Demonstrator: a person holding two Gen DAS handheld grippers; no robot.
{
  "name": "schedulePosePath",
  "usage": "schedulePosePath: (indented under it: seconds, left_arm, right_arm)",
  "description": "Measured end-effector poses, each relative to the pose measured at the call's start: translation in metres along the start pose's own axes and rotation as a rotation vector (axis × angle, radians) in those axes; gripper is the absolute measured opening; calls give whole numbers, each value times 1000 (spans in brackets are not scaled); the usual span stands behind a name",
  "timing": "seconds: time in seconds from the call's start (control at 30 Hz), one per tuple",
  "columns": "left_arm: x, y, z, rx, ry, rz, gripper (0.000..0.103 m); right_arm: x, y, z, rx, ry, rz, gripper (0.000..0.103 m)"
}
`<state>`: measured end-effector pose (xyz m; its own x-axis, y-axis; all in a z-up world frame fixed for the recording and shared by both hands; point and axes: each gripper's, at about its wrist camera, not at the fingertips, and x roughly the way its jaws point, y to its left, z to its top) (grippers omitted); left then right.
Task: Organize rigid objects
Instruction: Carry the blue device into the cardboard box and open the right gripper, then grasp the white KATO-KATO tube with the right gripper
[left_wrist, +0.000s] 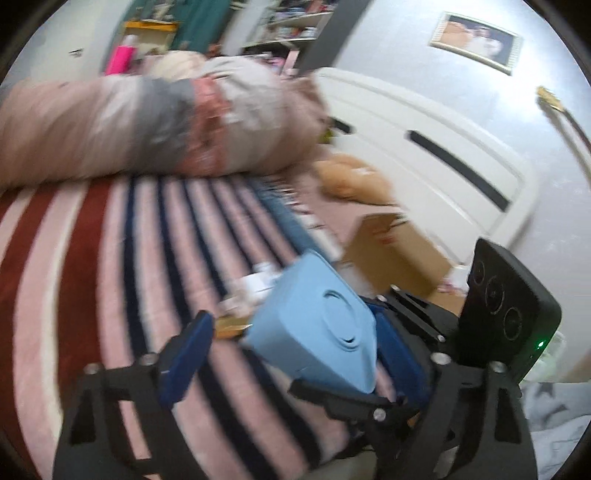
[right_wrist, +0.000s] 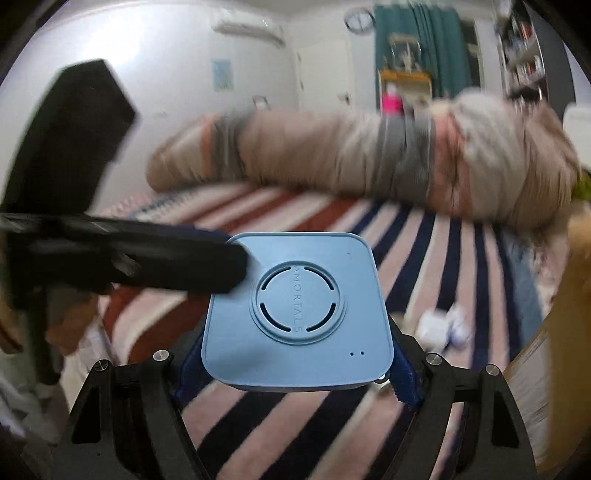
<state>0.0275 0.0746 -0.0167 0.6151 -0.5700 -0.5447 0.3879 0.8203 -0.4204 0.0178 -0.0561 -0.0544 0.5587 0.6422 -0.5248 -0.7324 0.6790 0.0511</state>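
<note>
A light blue square box (right_wrist: 295, 306) with a round vented emblem on its lid is held above a striped bed. My right gripper (right_wrist: 295, 373) is shut on the box's near sides with its blue pads. The box also shows in the left wrist view (left_wrist: 317, 328), tilted, with the right gripper's black frame (left_wrist: 406, 369) around it. My left gripper (left_wrist: 291, 354) is open, its jaws wide, with the box between them. One left finger (right_wrist: 166, 262) reaches in from the left and lies against the box's far left corner.
The bed has a red, pink and navy striped cover (left_wrist: 110, 277). A rolled quilt (left_wrist: 147, 125) lies across its far side. A cardboard box (left_wrist: 391, 251) and small white items (right_wrist: 443, 328) sit on the bed. A white headboard (left_wrist: 424, 155) stands at the right.
</note>
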Motion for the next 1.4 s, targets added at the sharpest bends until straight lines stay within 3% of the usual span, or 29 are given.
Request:
schedulePosePath:
  seconds: [0.13, 0.33, 0.6, 0.73, 0.8, 0.83, 0.87, 0.9, 1.0, 1.13, 1.27, 1.4]
  left_arm:
    - [17, -53, 28, 88, 9, -86, 59]
    - [72, -113, 58, 140, 73, -177, 52]
    - [182, -159, 86, 155, 266, -248, 53]
    - [215, -172, 87, 164, 345, -239, 54]
    - [224, -173, 86, 176, 361, -209, 58]
    - [228, -173, 88, 184, 365, -189, 68]
    - [227, -173, 88, 190, 359, -172, 79]
    - [221, -171, 89, 194, 339, -152, 82]
    - [203, -164, 93, 198, 299, -127, 83]
    - [150, -140, 97, 201, 195, -50, 84]
    - [97, -106, 93, 198, 95, 62, 87]
    - [50, -60, 73, 165, 22, 201, 88]
  right_arm:
    - [-50, -21, 15, -2, -76, 26, 78]
    - [-103, -87, 6, 81, -103, -13, 78]
    - [-129, -195, -13, 304, 90, -22, 78]
    - [-121, -219, -15, 303, 201, -69, 78]
    - [-116, -224, -15, 301, 242, -99, 78]
    - [-115, -224, -16, 299, 258, -113, 78]
    - [-114, -224, -18, 294, 279, -125, 79]
    - [-110, -224, -18, 286, 297, -145, 82]
    - [-110, -218, -20, 257, 296, -207, 92]
    - [-116, -192, -10, 154, 233, -243, 92]
    - [-124, -140, 6, 10, 88, -185, 102]
    - [-106, -97, 19, 8, 43, -74, 103]
